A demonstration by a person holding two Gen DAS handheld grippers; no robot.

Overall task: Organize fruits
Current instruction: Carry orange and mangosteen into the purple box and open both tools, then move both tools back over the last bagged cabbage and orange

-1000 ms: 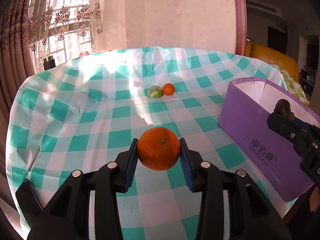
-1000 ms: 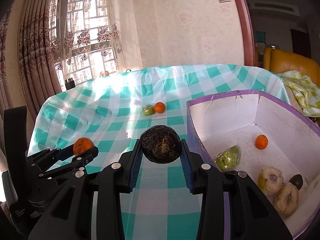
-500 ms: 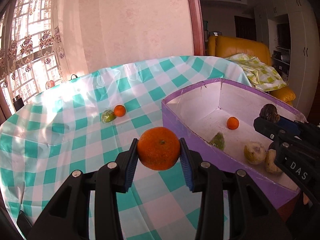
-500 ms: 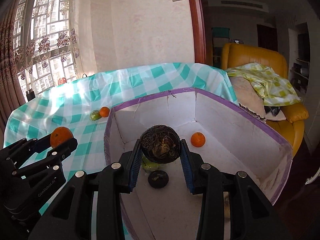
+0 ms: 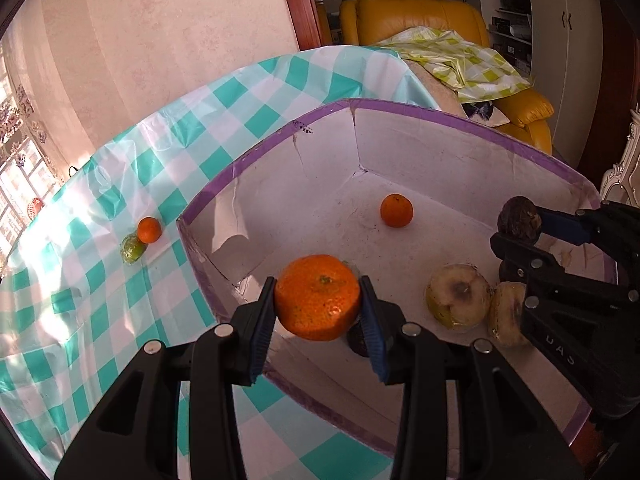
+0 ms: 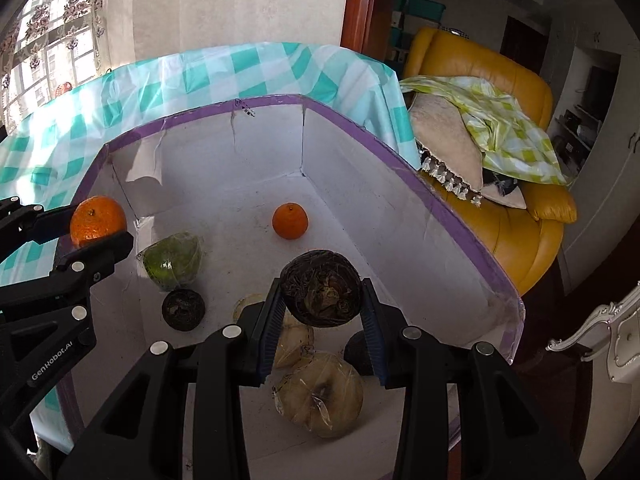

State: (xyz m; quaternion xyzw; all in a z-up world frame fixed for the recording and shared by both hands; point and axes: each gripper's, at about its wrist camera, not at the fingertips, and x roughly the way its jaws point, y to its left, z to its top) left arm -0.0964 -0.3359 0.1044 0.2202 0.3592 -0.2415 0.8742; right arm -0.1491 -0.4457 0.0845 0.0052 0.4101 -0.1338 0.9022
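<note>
My left gripper (image 5: 318, 312) is shut on a large orange (image 5: 317, 297) and holds it over the left part of the purple-rimmed white box (image 5: 452, 124). My right gripper (image 6: 320, 314) is shut on a dark brown rough fruit (image 6: 320, 288) above the box (image 6: 376, 140) floor. Inside the box lie a small orange (image 6: 290, 220), a wrapped green fruit (image 6: 172, 260), a small dark fruit (image 6: 183, 309) and pale wrapped fruits (image 6: 320, 398). On the checked tablecloth (image 5: 100, 280) a small orange (image 5: 149, 229) touches a green fruit (image 5: 131, 249).
A yellow armchair (image 6: 480, 80) with a green checked cloth (image 6: 508, 136) stands to the right past the table edge. A wall and a wooden door frame (image 6: 360, 4) are behind the table. White furniture (image 6: 600, 332) stands at the far right.
Both grippers have moved right with their fruits and now hang over the inside of the box. The box looks closer and fills both views.
</note>
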